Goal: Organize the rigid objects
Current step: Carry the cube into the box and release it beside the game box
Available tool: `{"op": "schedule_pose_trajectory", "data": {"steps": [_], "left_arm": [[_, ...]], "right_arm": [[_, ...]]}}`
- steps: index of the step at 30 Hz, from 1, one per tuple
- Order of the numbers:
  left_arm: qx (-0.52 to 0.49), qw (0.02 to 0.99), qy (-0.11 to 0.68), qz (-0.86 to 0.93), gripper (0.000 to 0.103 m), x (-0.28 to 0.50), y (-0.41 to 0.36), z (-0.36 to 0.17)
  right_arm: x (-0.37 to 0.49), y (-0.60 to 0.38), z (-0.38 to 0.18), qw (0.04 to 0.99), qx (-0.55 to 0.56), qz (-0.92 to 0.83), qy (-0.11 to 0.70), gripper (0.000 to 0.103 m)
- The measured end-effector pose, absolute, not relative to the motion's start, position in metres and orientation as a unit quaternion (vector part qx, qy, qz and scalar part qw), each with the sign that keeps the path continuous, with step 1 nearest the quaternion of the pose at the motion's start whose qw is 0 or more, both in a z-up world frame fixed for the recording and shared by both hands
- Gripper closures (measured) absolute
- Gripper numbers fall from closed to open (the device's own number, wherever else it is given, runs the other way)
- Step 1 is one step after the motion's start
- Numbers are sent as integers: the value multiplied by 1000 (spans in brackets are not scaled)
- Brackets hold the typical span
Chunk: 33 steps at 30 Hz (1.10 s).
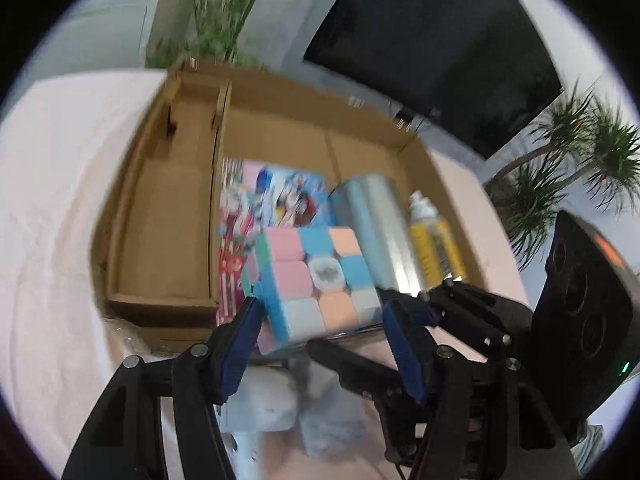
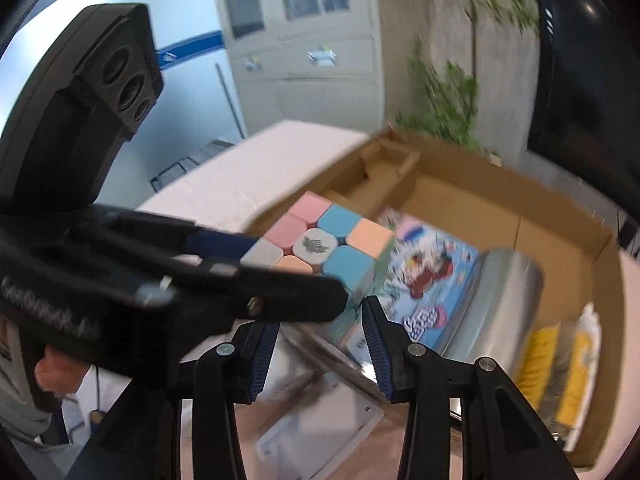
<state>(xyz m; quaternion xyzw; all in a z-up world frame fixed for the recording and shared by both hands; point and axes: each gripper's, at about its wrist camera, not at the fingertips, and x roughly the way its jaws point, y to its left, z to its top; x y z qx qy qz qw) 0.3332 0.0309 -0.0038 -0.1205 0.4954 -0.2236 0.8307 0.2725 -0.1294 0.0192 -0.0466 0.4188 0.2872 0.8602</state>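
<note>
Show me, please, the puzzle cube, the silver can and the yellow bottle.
puzzle cube (image 1: 320,276): left wrist view, top face centre.
silver can (image 1: 374,216): left wrist view, its side.
yellow bottle (image 1: 434,240): left wrist view, its label.

Left wrist: you look steeply down, close over the cardboard box (image 1: 168,216).
Right wrist: same, from its right.
Shared: box, puzzle cube (image 2: 320,246).

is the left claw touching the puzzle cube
Touching. In the left wrist view, both blue fingers of the left claw press the puzzle cube sides.
</note>
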Motion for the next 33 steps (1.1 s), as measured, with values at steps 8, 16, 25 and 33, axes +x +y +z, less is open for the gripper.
{"op": "schedule_pose_trajectory", "data": {"steps": [8, 16, 25, 33], "left_arm": [[-111, 833, 499, -211, 48, 334, 41, -12], [-110, 830, 507, -205, 48, 346, 47, -9], [-113, 827, 510, -208, 47, 336, 49, -8], [-49, 874, 453, -172, 22, 267, 68, 11]], "right_arm": [[277, -127, -3, 850, -3, 290, 440, 61], [278, -121, -8, 851, 4, 297, 433, 61], [281, -119, -18, 827, 23, 300, 475, 57], [202, -163, -4, 882, 28, 221, 415, 8]]}}
